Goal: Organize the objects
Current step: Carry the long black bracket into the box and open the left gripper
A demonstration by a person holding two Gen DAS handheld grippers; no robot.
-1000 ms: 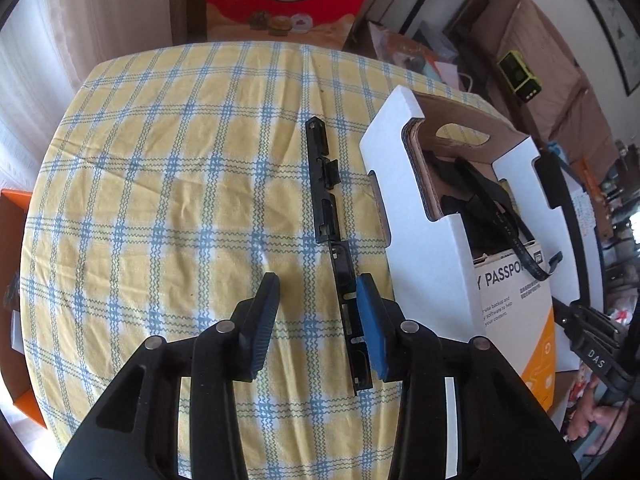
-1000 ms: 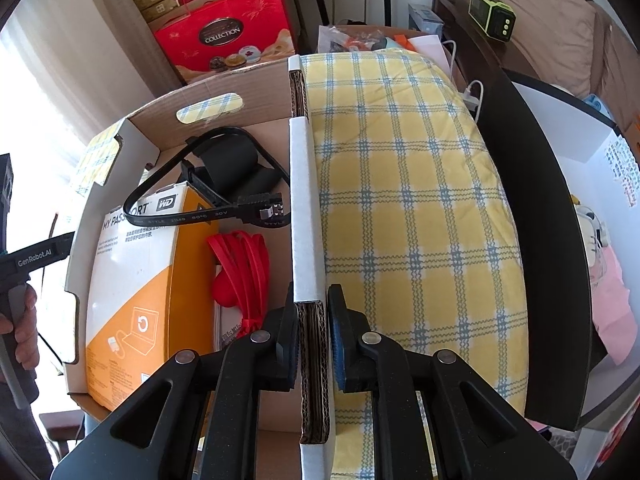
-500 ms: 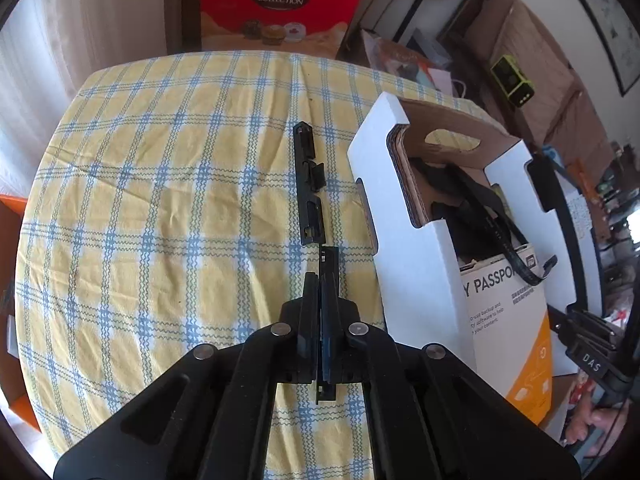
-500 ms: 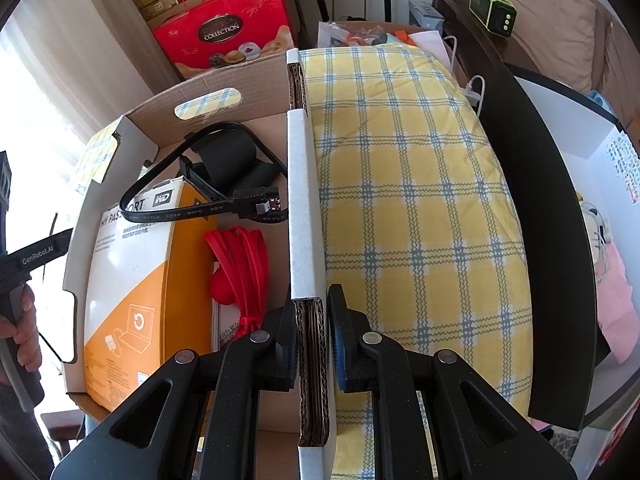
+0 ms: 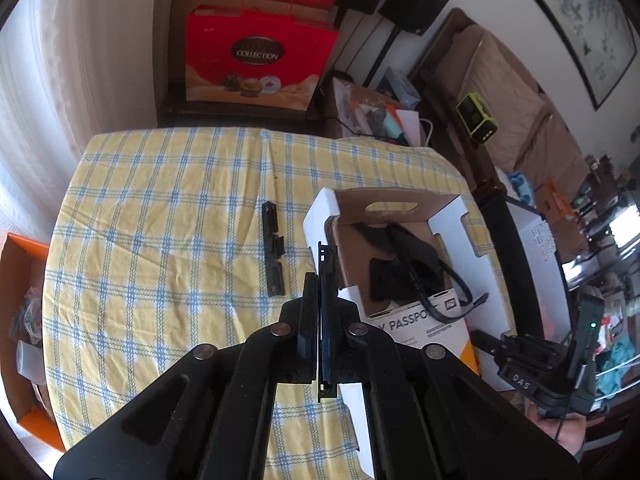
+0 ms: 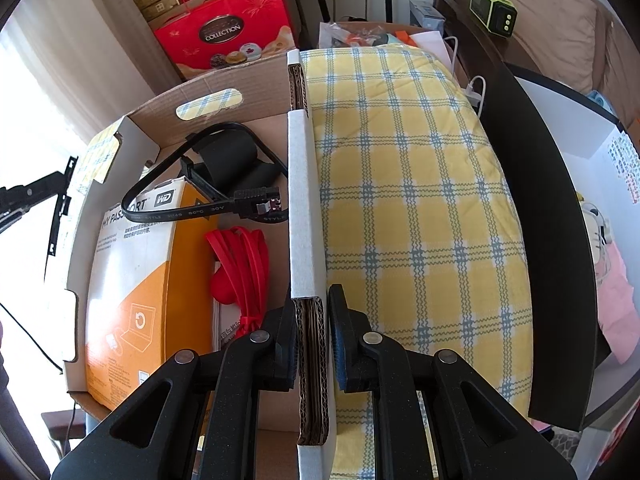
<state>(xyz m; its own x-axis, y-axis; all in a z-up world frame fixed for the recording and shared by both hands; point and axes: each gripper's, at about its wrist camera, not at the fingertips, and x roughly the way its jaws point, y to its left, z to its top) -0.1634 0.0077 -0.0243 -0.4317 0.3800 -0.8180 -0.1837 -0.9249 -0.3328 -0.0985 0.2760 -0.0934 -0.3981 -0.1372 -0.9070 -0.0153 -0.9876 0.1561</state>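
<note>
My left gripper [image 5: 320,300] is shut on a thin black rail strip [image 5: 325,264] and holds it edge-on above the table, beside the left wall of the cardboard box [image 5: 320,216]. A second black rail strip [image 5: 273,254] lies on the yellow checked tablecloth [image 5: 160,220]. My right gripper [image 6: 312,312] is shut on the box's right wall [image 6: 302,200]. The box holds a WD My Passport carton [image 6: 132,280], a black cable [image 6: 208,208], a red cable bundle [image 6: 244,264] and a black pouch [image 6: 228,156]. The held strip also shows in the right wrist view [image 6: 60,208].
Red gift boxes [image 5: 256,64] stand behind the table. An orange box [image 5: 20,320] sits off the table's left edge. A black curved panel [image 6: 548,240] runs along the table's right side. A sofa with a green device [image 5: 478,120] is at the far right.
My left gripper closed on the near rail strip, lifted it off the cloth and moved it right toward the box. My right gripper kept its hold on the box wall.
</note>
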